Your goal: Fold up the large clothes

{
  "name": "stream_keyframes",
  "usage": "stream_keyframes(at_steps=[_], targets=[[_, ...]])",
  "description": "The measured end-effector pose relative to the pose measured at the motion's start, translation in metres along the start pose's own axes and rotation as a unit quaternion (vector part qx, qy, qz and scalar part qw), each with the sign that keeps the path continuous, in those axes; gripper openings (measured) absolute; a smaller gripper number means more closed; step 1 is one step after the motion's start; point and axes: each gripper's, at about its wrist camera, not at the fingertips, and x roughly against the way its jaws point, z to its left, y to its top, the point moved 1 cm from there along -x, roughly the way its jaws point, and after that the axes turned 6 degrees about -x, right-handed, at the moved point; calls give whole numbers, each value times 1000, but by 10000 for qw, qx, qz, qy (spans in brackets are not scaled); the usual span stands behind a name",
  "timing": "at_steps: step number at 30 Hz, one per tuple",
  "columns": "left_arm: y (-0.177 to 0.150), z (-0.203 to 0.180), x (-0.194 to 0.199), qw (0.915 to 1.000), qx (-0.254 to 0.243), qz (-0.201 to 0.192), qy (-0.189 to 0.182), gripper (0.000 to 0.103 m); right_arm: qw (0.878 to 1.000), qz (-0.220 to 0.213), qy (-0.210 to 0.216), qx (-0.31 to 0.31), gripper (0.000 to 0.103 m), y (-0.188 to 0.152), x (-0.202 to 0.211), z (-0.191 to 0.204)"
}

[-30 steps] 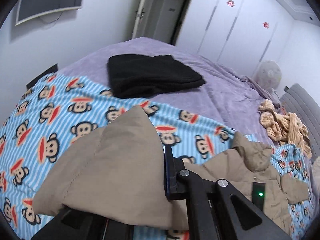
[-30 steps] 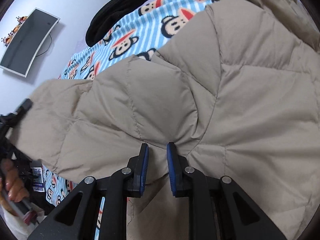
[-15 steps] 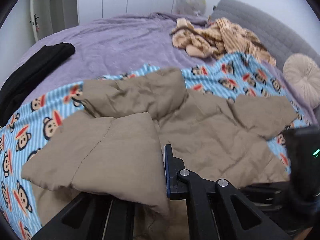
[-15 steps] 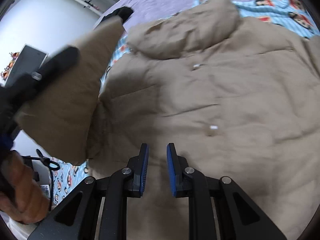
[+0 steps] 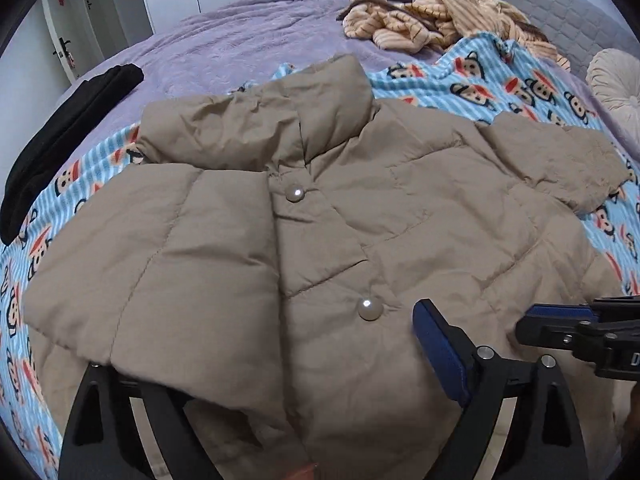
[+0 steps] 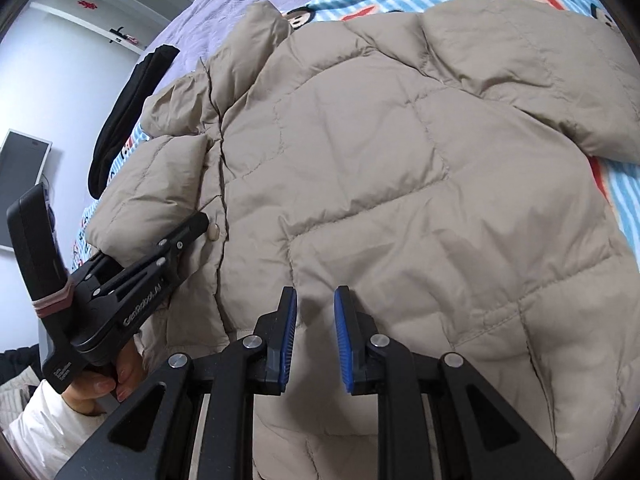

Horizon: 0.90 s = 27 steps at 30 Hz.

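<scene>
Beige quilted puffer jacket [image 5: 360,240] lies front-up on the monkey-print blue fleece blanket [image 5: 500,80]; one side panel seems folded inward, the far sleeve still spread; left gripper [image 5: 260,360] jaws are opening, letting the fabric go; right gripper [image 6: 316,340] jaws are parting slightly, holding nothing.

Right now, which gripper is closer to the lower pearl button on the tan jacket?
Left. The left gripper, jaws opening, brackets the lower pearl button, with the folded sleeve draped over one finger. The right gripper hovers over the jacket's other side, farther away.
</scene>
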Motion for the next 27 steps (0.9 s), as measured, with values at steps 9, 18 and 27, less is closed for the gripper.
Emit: stream_keyframes(at_steps=[9,18,27], targets=[[-64,92,88,9894,1097,-209,925,92,9963,-227,57,821,86,-8,23,53],[-154,149,48,9680,1567,912,1736,92,9295,-598,-957,3510,87,-46,-19,191],[-140,205,35,9347,2958,344,1941,92,9101,-1277,-1613,3597,85,-16,-50,224]])
